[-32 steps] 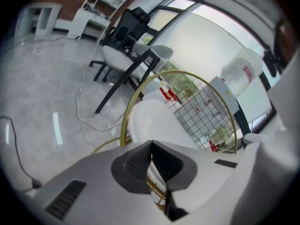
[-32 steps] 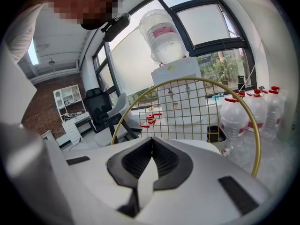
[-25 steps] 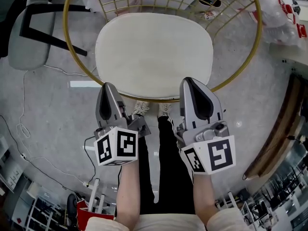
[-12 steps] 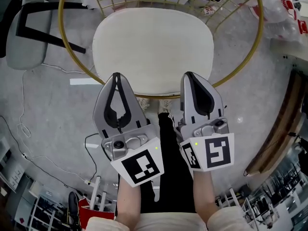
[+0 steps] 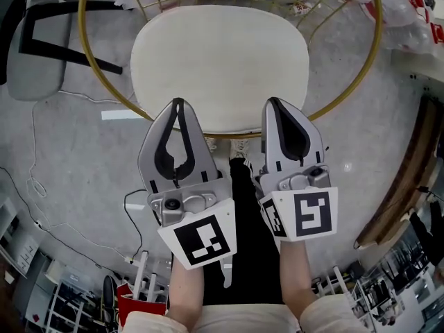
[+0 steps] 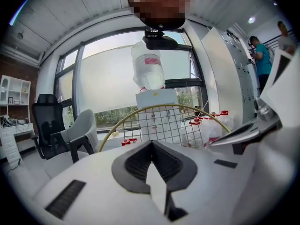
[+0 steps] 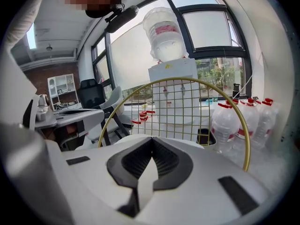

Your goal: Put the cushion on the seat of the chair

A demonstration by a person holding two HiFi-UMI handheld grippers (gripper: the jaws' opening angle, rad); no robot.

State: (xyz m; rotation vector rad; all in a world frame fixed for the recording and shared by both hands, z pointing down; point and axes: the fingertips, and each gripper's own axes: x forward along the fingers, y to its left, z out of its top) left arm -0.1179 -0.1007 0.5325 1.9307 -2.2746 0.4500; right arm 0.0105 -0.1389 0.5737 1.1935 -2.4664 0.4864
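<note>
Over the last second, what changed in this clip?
The left gripper rolled about its own axis, so its broad side now faces the head camera, and lifted slightly. Nothing was grasped or released. The right gripper, both pairs of shut jaws and the cushion stayed put.

Bright even daylight, fisheye-warped edges

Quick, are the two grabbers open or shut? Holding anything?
Left gripper: shut, holding nothing.
Right gripper: shut, holding nothing.
</note>
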